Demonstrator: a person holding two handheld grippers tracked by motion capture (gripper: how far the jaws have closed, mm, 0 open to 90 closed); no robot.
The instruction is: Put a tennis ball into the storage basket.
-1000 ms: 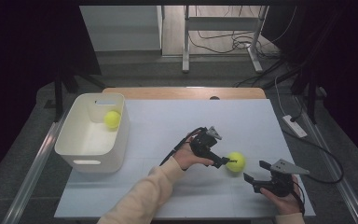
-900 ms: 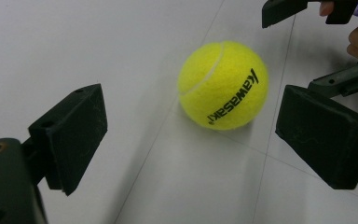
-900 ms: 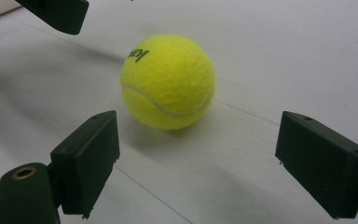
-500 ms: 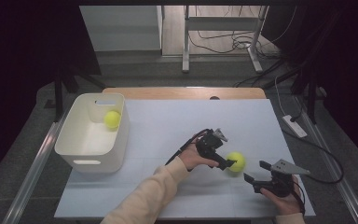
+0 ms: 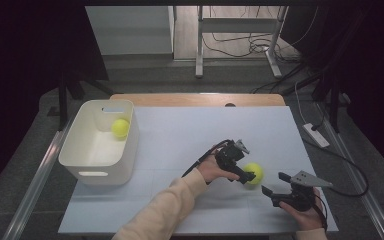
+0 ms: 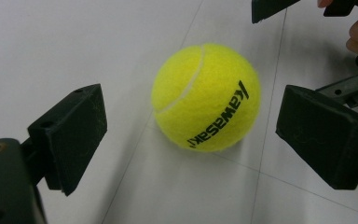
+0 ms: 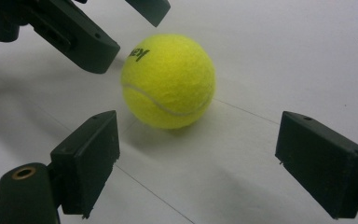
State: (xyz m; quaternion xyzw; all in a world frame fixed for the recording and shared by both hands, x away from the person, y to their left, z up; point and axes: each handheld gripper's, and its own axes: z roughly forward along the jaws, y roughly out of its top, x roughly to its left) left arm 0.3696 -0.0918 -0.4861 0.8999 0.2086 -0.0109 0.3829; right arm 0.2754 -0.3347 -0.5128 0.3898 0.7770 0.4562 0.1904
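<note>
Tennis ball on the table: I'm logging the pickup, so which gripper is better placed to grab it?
Left. The left gripper already has open jaws either side of the tennis ball; the right gripper sits open but farther back.

I'm working in a lab w/ a white-topped table [image 5: 190, 130], dark surrounds, loose floor cables [image 5: 240, 47].

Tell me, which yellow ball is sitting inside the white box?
The tennis ball at the far end of the white bin. The other tennis ball lies on the table between the hand-held grippers.
</note>
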